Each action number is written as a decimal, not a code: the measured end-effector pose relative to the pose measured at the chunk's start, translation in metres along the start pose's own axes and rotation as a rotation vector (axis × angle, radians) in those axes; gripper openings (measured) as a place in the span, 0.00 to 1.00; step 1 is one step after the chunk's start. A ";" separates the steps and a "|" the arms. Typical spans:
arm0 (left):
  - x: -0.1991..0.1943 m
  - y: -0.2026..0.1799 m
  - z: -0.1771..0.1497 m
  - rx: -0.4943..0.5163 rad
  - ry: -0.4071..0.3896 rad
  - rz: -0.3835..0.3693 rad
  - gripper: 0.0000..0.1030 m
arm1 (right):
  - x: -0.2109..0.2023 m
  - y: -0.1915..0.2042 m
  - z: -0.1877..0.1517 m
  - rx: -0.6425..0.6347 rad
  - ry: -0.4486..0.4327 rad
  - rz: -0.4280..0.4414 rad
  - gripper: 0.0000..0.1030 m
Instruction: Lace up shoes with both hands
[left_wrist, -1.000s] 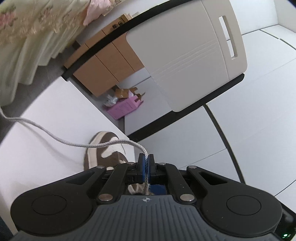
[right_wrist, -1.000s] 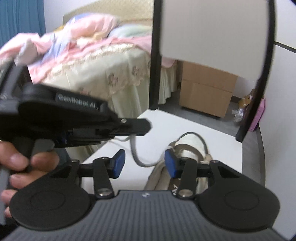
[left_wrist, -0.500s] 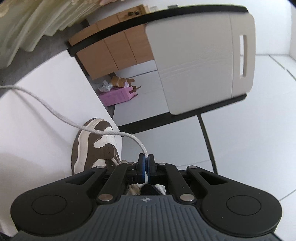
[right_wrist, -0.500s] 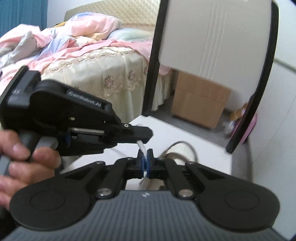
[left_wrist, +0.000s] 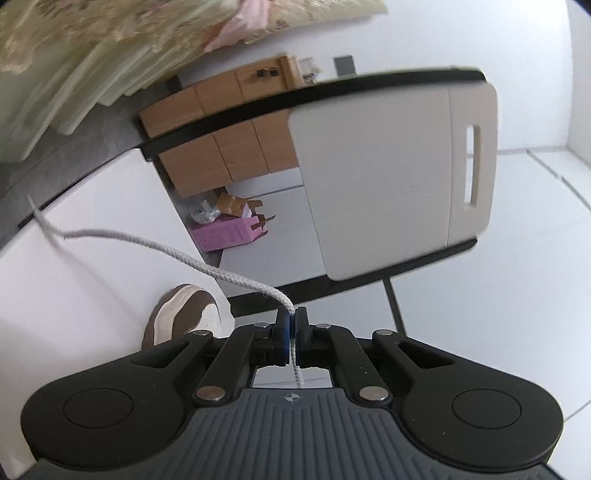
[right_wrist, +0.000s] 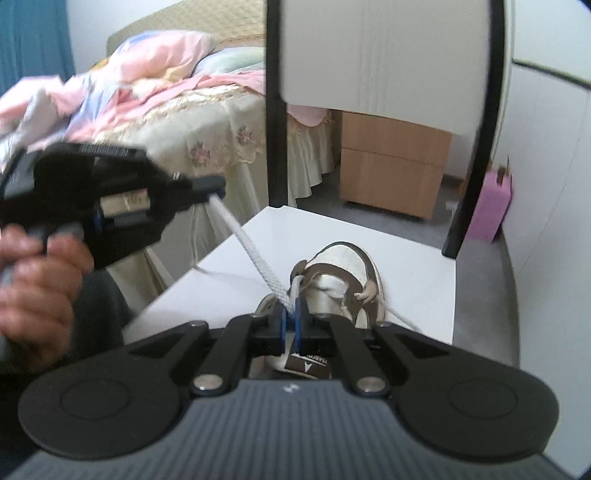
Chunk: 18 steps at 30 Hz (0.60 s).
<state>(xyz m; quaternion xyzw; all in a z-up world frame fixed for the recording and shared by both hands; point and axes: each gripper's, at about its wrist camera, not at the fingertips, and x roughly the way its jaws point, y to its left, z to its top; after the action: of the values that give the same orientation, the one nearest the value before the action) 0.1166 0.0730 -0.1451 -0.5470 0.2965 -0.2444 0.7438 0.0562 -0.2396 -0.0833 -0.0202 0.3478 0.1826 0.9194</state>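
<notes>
Since 1 second ago the right tongs (right_wrist: 291, 319) have closed from wide apart onto the white braided lace (right_wrist: 255, 251); their jaws are now easing open, the lace between the pads. The left tongs (left_wrist: 291, 328) are clamped on the same lace, stretched taut between both. Beyond, the brown-and-cream leather shoe (right_wrist: 343, 280) sits on the smooth white desk (right_wrist: 413, 266). Farther off: a chair (right_wrist: 388, 55), a wooden cabinet (right_wrist: 391, 166), a bed (right_wrist: 184, 107).

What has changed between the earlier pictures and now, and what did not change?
The right gripper, open a second ago, closed on the white shoelace, which now runs straight from it to the left gripper; its jaws now open slightly, pads still on the lace. The left gripper stayed clamped on the lace, and the brown-and-white shoe stayed on the white table.
</notes>
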 end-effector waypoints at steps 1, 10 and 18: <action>0.001 -0.001 -0.001 0.003 0.010 -0.004 0.02 | -0.002 -0.003 0.004 0.018 0.002 0.015 0.15; 0.012 -0.003 -0.007 0.037 0.065 -0.015 0.02 | 0.003 0.050 0.029 -0.312 -0.037 0.003 0.46; 0.010 0.001 -0.008 0.026 0.073 -0.031 0.02 | 0.032 0.075 0.039 -0.373 0.000 -0.020 0.03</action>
<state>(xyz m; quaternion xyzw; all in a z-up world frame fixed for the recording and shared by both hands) 0.1176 0.0610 -0.1492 -0.5324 0.3118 -0.2796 0.7356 0.0767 -0.1529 -0.0678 -0.1938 0.3075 0.2346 0.9016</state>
